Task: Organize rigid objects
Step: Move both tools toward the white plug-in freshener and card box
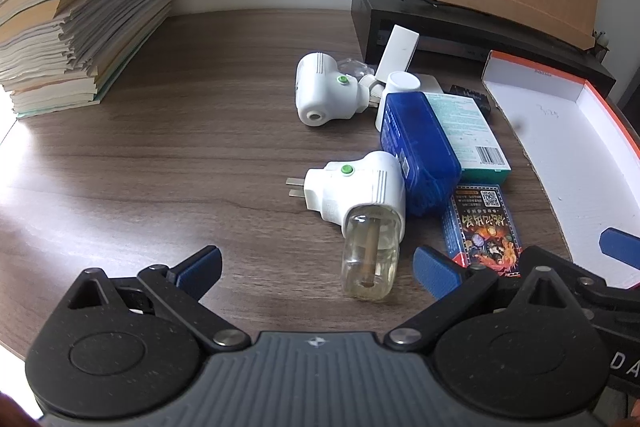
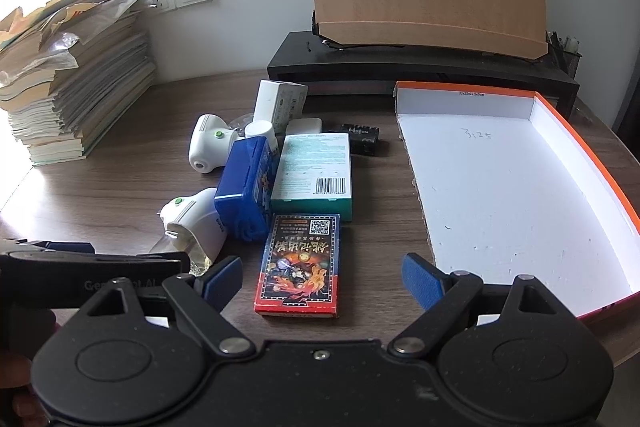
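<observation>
A cluster of objects lies mid-table: a white plug-in vaporizer with a clear bottle (image 1: pixel 360 211) (image 2: pixel 196 223), a second white vaporizer (image 1: pixel 324 89) (image 2: pixel 208 143), a blue case (image 1: pixel 418 151) (image 2: pixel 246 183), a teal-edged box (image 1: pixel 466 135) (image 2: pixel 314 171) and a card box (image 1: pixel 484 227) (image 2: pixel 300 263). An orange-rimmed white box lid (image 2: pixel 516 187) (image 1: pixel 560 155) lies to the right. My left gripper (image 1: pixel 318 269) is open, just short of the near vaporizer's bottle. My right gripper (image 2: pixel 322 277) is open, with the card box between its fingers.
A tall stack of books and papers (image 1: pixel 76 11) (image 2: pixel 72 79) stands at the left back. A black monitor stand (image 2: pixel 420 67) with a wooden board on it lines the wall. A white box (image 2: pixel 280 103), a white bottle (image 2: pixel 262 131) and a small black pack (image 2: pixel 360 137) lie behind the cluster.
</observation>
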Demonstrator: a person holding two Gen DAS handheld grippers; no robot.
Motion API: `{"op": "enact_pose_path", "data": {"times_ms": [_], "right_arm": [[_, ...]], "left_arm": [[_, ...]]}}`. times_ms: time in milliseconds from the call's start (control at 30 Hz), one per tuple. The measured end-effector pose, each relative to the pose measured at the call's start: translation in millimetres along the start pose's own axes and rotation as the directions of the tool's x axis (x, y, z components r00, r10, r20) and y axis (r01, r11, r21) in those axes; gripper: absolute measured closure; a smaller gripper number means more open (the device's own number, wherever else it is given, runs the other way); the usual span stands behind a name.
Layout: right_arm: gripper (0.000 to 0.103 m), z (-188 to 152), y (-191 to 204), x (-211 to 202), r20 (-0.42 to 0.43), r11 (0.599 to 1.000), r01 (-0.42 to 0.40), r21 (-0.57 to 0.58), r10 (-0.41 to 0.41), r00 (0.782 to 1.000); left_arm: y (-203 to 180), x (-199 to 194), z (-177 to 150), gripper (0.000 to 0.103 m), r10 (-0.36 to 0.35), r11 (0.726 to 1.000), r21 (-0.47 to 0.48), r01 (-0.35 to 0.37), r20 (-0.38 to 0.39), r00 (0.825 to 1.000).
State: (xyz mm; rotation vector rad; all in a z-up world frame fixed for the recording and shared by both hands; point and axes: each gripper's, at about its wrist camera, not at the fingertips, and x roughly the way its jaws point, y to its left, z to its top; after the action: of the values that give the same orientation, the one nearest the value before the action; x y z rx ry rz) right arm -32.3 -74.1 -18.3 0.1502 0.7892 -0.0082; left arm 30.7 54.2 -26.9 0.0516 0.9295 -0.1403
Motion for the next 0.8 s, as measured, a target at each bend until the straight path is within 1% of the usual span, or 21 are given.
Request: {"op": "enact_pose_path", "data": {"times_ms": [800], "right_arm": [[0.001, 1.9, -0.8, 12.8, -0.017, 0.999, 0.026, 0.023, -0.026, 1.0]], "left_arm": [[-2.3, 17.8, 6.7, 0.0, -0.016, 1.0, 0.013, 0.017, -0.017, 1.0]]}}
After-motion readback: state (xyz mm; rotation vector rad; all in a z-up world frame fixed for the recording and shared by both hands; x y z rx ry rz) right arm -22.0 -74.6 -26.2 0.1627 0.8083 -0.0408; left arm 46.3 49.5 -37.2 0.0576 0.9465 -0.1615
